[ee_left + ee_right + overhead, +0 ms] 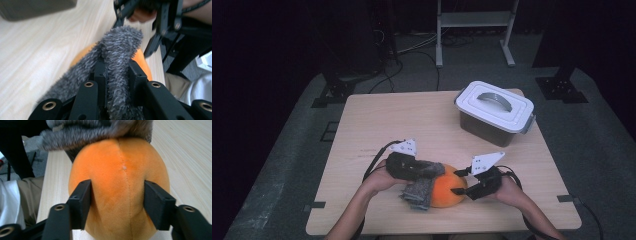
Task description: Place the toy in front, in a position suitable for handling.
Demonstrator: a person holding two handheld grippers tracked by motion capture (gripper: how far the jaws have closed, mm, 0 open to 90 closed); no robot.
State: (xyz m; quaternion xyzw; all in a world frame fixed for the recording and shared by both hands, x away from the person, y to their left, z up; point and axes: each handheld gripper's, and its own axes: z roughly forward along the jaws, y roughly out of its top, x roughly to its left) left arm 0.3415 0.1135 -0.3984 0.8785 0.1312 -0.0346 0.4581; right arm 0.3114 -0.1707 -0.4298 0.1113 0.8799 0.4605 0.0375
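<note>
- Far left of the action, the left gripper (424, 169) was seen clamped down hard on the grey fuzzy cloth (419, 191), a fold of it pinched tight between the jaws; in the left gripper view the fluffy fabric (117, 62) was bunched right up between the two black jaws.
- The cloth was draped over the left side of the orange plush ball (448, 192), which sat near the front edge of the wooden table (387, 120), between the two hands.
- On the right, the right gripper (460, 189) was placed around the plush, jaws spread on either side of it; in the right gripper view the orange plush (117, 185) was flanked by both pads, which looked to be touching or just barely dimpling it, so a light hold at best.
- Way back right, a lidded white storage box (495, 111) was left shut and well apart from everything.
- Best guess at the step: the cloth was being wiped or pulled over the plush while the plush was steadied.
- Next move would probably call for a firmer squeeze on the right so the ball isn't rolled off when the cloth gets dragged.
</note>
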